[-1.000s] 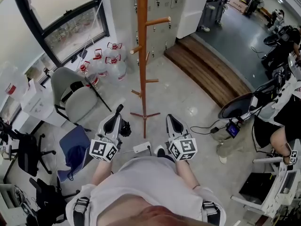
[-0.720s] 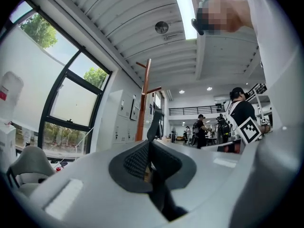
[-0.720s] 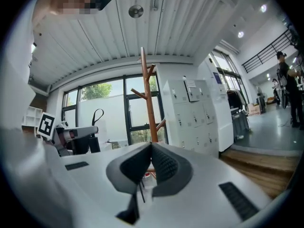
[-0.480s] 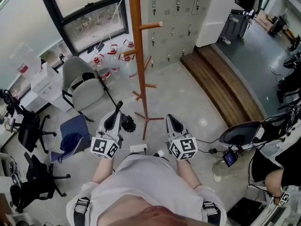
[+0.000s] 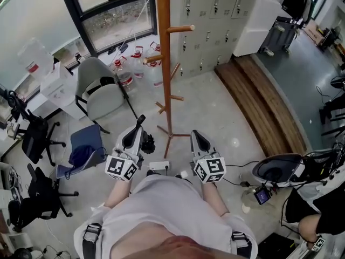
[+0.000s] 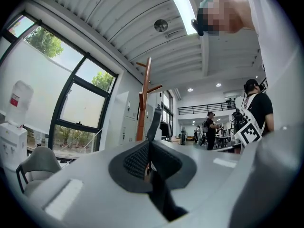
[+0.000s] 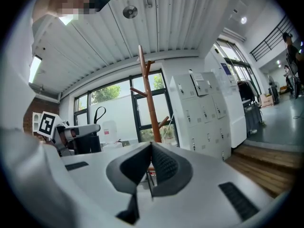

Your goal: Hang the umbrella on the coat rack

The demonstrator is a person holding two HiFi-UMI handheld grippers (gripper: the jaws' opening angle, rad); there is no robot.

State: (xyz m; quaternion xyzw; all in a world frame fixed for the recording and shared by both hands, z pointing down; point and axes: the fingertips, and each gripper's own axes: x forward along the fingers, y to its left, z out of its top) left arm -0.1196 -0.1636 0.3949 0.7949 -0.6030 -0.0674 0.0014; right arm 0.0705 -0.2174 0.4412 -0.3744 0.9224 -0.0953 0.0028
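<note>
Seen from a camera on the head, looking steeply down, a person in a pale top holds two grey grippers out at waist height, both aimed at a wooden coat rack (image 5: 165,63) that stands on the floor in front. The left gripper (image 5: 136,134) is clenched on a black folded umbrella (image 5: 146,143). In the left gripper view its jaws are pressed together on the umbrella's thin black strap (image 6: 154,122), which rises from between them in line with the coat rack's pole. From the right gripper view the umbrella shows as a dark bundle under that gripper, with a loop standing above it. The umbrella is held in the air short of the coat rack's foot and a little to its left, apart from the pole and pegs. The right gripper (image 5: 194,135) is level with the left one, just right of the coat rack's foot. Its jaws are closed on each other with nothing gripped between them. On the floor between the person and the coat rack lies a white power strip (image 5: 160,167). Left of the coat rack stand a blue chair (image 5: 86,147) and a grey chair (image 5: 99,93). Beyond its foot is a cluster of water bottles (image 5: 126,80) below a large window (image 5: 116,15). Behind and to the right of the coat rack stands a row of grey lockers (image 5: 207,20), and a wooden step (image 5: 264,101) runs off to the right.
</note>
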